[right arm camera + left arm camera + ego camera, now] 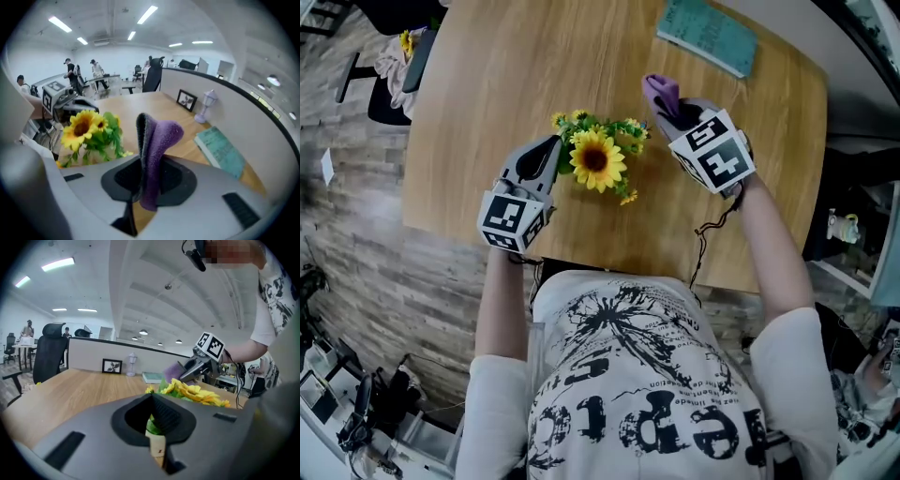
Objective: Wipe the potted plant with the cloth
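nearest, left gripper [549, 150]: clamps tight on a tan strip with a green leaf, by the look of it the rim of the potted plant [598, 161]; steadies it from the left side of the head view. right gripper [675, 117]: pinches the purple cloth [662, 92], folded end sticking up past the jaws.

so far: cloth in hand, plant in hand, both set for wiping. left to do, judging from this: the wipe itself. no touch at present between cloth and leaves or flowers; no sign either way of cleaned leaves.

a little further out, between the two grippers, potted plant: faces its big sunflower up toward the head camera, over the wooden table [487, 84]; resting on it or just lifted, cannot tell. meets the left gripper's tip; stays just beside the right one, apart from it.

cloth: stands to the plant's right and slightly beyond, near, with a gap of bare table between.

furthest: teal book [709, 36] near the table's back edge, well apart from plant and cloth; past it a small picture frame [187, 99] and a lamp [206, 105] by the partition.
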The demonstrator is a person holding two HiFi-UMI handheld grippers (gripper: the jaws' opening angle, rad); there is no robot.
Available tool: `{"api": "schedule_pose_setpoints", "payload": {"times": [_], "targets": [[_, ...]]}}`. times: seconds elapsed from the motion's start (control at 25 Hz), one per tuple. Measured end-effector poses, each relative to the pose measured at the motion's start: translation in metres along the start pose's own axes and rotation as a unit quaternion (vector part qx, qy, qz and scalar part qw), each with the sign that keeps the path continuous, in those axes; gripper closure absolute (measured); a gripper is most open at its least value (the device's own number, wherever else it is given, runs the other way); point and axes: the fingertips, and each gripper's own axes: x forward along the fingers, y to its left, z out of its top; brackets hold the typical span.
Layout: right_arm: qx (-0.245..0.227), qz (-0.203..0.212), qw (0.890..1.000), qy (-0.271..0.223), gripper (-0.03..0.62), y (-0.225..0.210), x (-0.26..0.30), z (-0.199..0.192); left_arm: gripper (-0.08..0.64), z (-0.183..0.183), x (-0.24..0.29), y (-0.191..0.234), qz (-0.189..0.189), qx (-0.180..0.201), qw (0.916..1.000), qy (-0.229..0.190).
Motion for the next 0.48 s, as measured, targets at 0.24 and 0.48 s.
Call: {"api": "schedule_pose_setpoints", "payload": {"times": [0.24,0.48], "targets": [[0.07,-0.04,0.991,-0.103,0.518,0.016,-0.029,0.061,0.557,0.036,-0.014,0.012,-0.028,0.011,0.9987,-0.04],[0.116,-0.073,0.98,-0.146,0.518,0.055,-0.041,0.112,0.557,0.07,-0.041,0.044,-0.079,0.034,0.9935,-0.074]]}}
